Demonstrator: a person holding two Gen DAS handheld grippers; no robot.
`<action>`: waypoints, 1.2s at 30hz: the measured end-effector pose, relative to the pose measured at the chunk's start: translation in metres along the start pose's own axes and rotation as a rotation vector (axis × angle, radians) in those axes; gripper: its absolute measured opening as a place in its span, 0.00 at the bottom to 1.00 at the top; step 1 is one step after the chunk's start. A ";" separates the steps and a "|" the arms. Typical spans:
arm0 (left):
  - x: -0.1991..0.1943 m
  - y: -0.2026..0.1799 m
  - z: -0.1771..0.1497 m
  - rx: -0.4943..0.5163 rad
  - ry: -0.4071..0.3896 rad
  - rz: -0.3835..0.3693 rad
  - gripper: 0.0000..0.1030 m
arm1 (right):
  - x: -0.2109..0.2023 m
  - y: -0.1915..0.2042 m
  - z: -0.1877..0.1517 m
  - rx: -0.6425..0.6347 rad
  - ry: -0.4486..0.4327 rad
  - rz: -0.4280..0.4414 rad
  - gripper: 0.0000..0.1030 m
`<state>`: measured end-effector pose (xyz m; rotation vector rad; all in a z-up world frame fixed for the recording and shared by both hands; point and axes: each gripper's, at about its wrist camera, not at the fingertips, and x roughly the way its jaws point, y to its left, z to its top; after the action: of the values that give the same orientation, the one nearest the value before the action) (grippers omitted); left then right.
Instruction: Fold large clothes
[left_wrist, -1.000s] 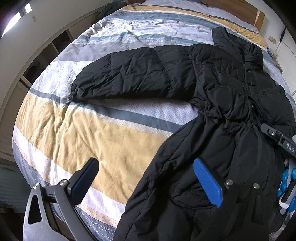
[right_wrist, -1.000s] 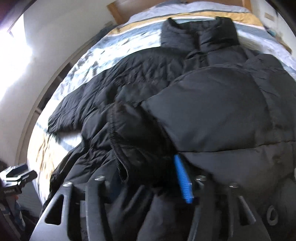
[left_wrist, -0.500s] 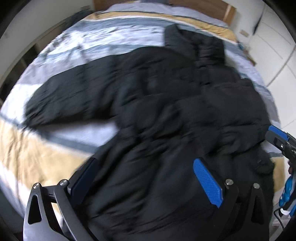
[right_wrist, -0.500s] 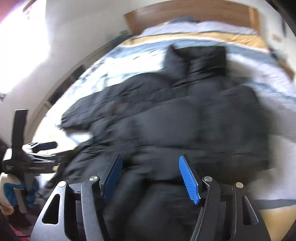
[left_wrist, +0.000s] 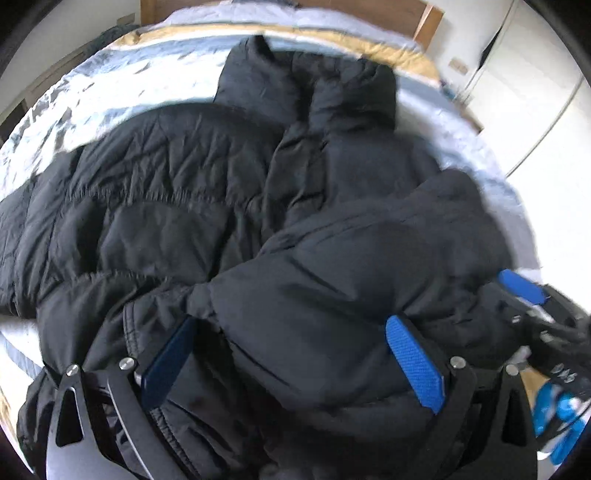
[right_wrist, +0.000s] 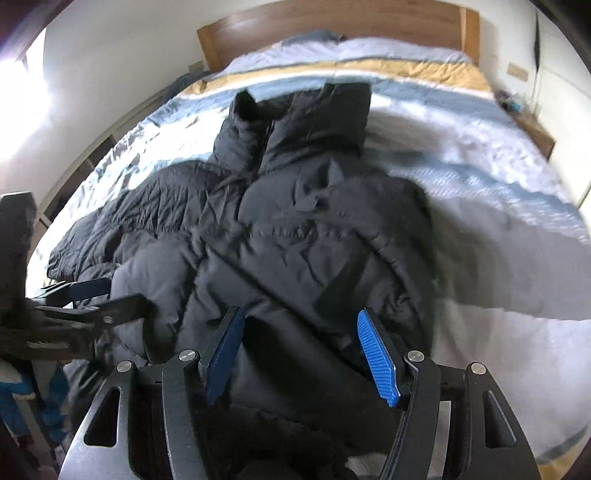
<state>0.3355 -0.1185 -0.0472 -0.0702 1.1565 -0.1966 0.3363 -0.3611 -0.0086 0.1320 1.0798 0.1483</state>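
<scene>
Currently black coat (left_wrist: 229, 206) fills frame centre on striped bed (right_wrist: 461, 192); left gripper (left_wrist: 291, 354) and right gripper (right_wrist: 301, 354) both spread, holding nothing. Risk: puffy, slippery fabric springs back, undoing fold.

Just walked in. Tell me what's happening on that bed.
A person with a handheld gripper in each hand is folding a black puffer coat spread across a striped duvet. The right sleeve lies folded across the coat's front; the left sleeve is stretched out to the side. Both the left gripper and the right gripper are open, fingers apart over the coat's lower part, gripping nothing. The views are motion-blurred.
</scene>
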 end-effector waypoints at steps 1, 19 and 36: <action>0.005 0.004 -0.004 -0.002 0.011 0.013 1.00 | 0.005 -0.005 -0.002 0.004 0.015 -0.008 0.60; -0.042 0.053 -0.054 0.018 0.023 -0.005 1.00 | -0.023 -0.005 -0.044 0.049 0.073 -0.168 0.59; -0.134 0.380 -0.085 -0.595 -0.049 -0.026 0.99 | -0.081 0.076 -0.040 0.278 0.005 -0.213 0.59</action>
<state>0.2505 0.2837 -0.0196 -0.6114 1.1333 0.1323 0.2594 -0.3003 0.0568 0.2645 1.1084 -0.1943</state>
